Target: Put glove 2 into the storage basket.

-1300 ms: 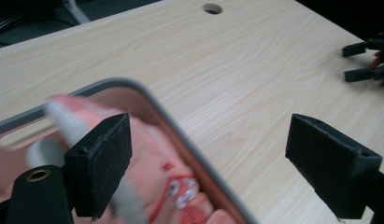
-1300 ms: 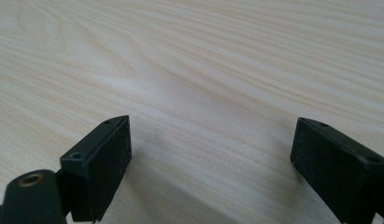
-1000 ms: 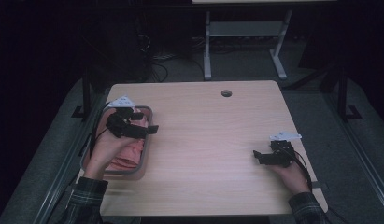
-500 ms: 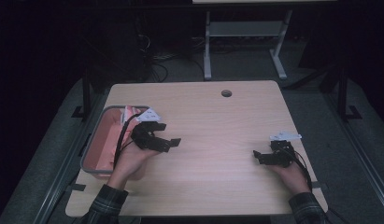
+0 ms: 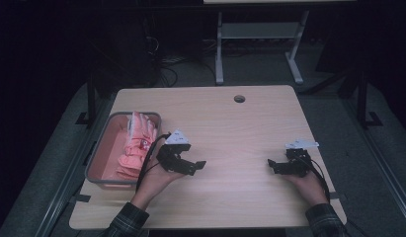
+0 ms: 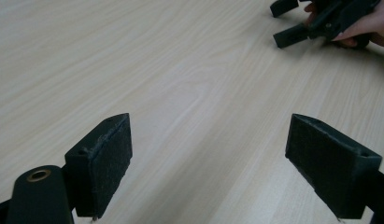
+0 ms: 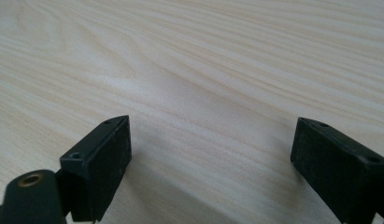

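Pink cloth [image 5: 135, 148] lies bundled in the grey bin [image 5: 104, 141] at the table's left edge; left gripper [image 5: 193, 167] and right gripper [image 5: 272, 165] hover empty, jaws apart; placing looks finished.

A: Where does the left gripper [image 5: 198, 165] sit?
B: Lower left of centre in the high view, held in the left hand [image 5: 158, 180], forearm coming up from the bottom edge. Its jaws stand wide apart, nothing between them.
A: And the right gripper [image 5: 270, 164]?
B: Lower right of the frame, in the right hand [image 5: 306, 182], pointing toward the left one. Jaws spread wide too, with nothing held.
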